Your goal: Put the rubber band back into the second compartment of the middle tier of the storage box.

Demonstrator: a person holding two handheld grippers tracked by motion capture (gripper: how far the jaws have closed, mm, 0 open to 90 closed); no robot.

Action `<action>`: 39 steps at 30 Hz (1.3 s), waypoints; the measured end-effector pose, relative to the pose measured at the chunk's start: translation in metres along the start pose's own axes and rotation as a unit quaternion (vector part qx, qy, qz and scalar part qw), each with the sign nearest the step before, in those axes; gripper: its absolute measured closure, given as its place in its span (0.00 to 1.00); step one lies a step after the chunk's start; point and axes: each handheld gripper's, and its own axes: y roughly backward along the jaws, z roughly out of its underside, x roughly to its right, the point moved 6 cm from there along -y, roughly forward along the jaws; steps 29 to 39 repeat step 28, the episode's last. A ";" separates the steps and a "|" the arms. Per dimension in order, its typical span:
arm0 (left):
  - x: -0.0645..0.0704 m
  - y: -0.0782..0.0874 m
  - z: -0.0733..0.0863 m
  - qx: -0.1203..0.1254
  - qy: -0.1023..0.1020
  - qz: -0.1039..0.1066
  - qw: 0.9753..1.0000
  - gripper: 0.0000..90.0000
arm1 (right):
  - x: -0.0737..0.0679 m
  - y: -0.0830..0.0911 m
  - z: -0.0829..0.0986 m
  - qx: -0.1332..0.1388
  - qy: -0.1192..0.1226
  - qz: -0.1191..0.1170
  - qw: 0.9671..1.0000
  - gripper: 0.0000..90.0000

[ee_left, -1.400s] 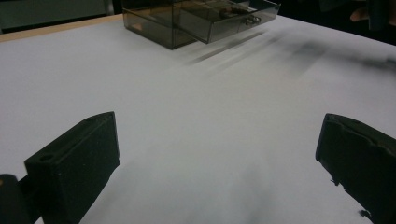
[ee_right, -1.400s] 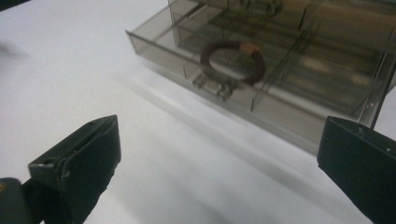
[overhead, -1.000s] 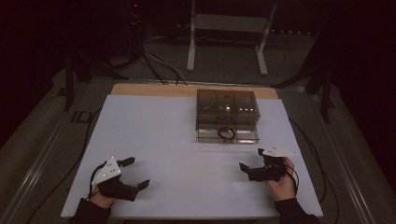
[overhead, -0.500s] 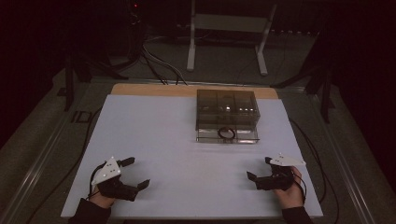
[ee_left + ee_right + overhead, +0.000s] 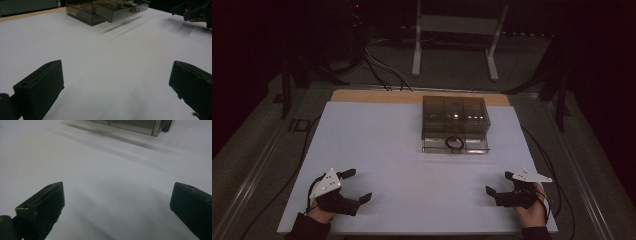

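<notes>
- Left hand-held gripper (image 5: 356,185) sits near the surface's (image 5: 377,140) front-left corner. Jaws spread wide, nothing btwn them; I see bare white sheet in the gap in the left gripper view.
- Grey three-cornered plate (image 5: 325,183) on top of it; my left hand (image 5: 319,215) comes in from the bottom edge.
- Right hand-held gripper (image 5: 499,183) is near the front-right corner, well apart from the left one. Jaws also wide open, holding nothing; just white sheet btwn them in the right gripper view.
- Right hand (image 5: 532,212) wraps its body; cable trails off to the right side.
- Smoked transparent box (image 5: 454,116) w/ compartments stands at the far-centre of the surface, slightly right of middle, well away from both grippers.
- Its clear drawer (image 5: 455,145) is pulled out toward me; a dark ring (image 5: 454,142) lies at the drawer front. Can't tell if it's a handle or a loose item.
- Other contents of the box: too dim to make out.
- Wooden strip (image 5: 362,95) shows along the far edge, beyond the white sheet.
</notes>
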 end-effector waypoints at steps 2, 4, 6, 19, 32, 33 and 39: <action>0.000 0.000 0.000 -0.002 -0.002 0.000 1.000 0.00 | 0.001 0.000 -0.001 0.002 -0.001 0.001 1.000 0.00; 0.000 0.000 0.000 -0.002 -0.002 0.000 1.000 0.00 | 0.000 -0.001 -0.001 0.002 0.003 0.003 1.000 0.00; 0.001 0.000 0.000 -0.002 -0.003 0.000 1.000 0.00 | -0.001 -0.002 -0.001 0.002 0.004 0.000 1.000 0.00; 0.001 0.000 0.001 -0.003 -0.006 0.000 1.000 0.00 | -0.010 -0.009 -0.003 -0.003 0.019 -0.014 1.000 0.00; 0.001 0.001 0.001 -0.002 -0.003 -0.002 1.000 0.00 | -0.010 -0.010 -0.003 -0.003 0.017 -0.016 1.000 0.00; 0.001 0.001 0.001 -0.002 -0.003 -0.002 1.000 0.00 | -0.010 -0.010 -0.003 -0.003 0.017 -0.016 1.000 0.00; 0.001 0.001 0.001 -0.002 -0.003 -0.002 1.000 0.00 | -0.010 -0.010 -0.003 -0.003 0.017 -0.016 1.000 0.00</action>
